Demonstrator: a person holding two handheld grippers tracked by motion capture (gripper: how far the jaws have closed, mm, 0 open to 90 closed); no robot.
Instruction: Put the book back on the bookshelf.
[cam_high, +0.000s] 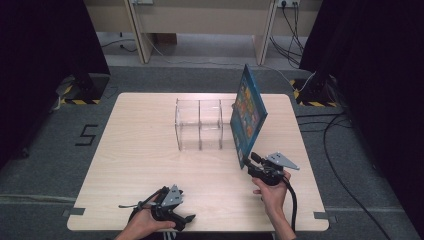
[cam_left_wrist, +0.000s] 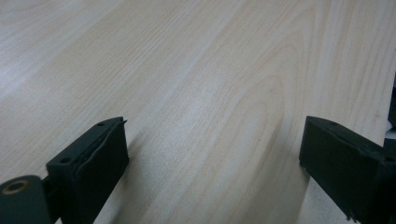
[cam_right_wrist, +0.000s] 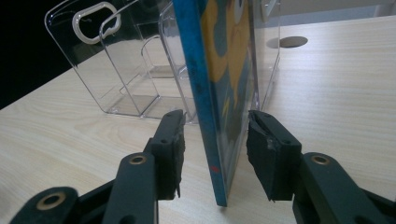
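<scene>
Both pads of the right gripper (cam_right_wrist: 212, 156) are standing apart, flanking the book (cam_right_wrist: 219, 93) leaning upright at the clear organizer (cam_high: 200, 125); unsupported, it is risking toppling flat.

A lab-like recording space is shown. A pale wooden tabletop (cam_high: 150, 165) is set on grey carpet, with black curtains (cam_high: 45, 50) hung to either side of it. Yellow-and-black hazard tape (cam_high: 80, 101) is seen on stand bases beside the tabletop, a taped number (cam_high: 87, 135) is marked on the floor left of it, and cables (cam_high: 345, 165) are trailed to its right.
</scene>
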